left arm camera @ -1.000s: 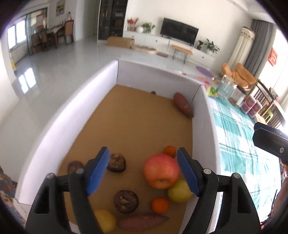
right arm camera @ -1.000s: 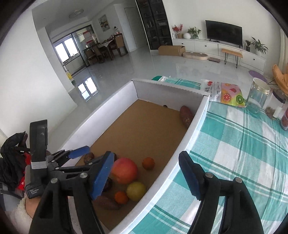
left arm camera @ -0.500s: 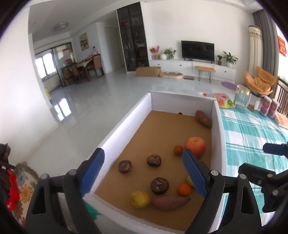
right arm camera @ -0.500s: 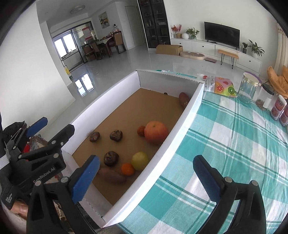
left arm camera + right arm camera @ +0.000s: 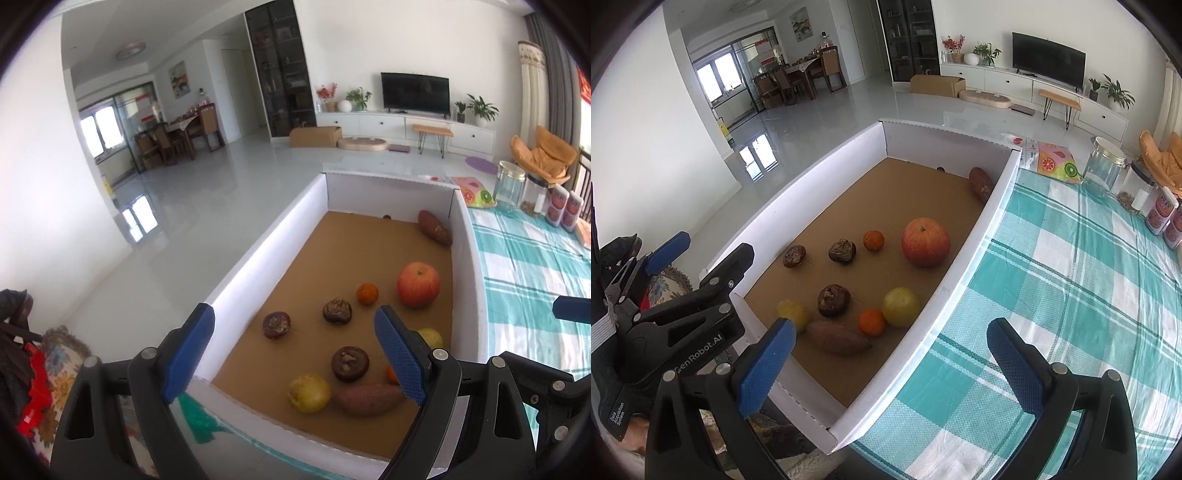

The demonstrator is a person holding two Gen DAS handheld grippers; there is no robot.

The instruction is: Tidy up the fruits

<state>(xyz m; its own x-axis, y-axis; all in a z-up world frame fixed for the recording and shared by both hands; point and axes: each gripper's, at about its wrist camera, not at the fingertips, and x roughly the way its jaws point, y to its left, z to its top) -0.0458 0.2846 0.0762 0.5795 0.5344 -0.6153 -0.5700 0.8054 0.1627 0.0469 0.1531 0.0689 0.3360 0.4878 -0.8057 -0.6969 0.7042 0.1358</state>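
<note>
The apple [image 5: 925, 242] now lies free in the cardboard box [image 5: 964, 273]; both tools, left [image 5: 295, 350] and right [image 5: 892, 363], have pulled back, jaws just opened wide (nothing between them), so another fruit probably comes next.

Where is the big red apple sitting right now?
In the right wrist view the big red apple lies on the brown floor of the white cardboard box, near its right wall, with a small orange tangerine just left of it.

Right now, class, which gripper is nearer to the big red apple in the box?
Hard to call; probably the right gripper, raised over the box's near right wall. The left gripper hangs over the near left corner, the apple farther across.
</note>
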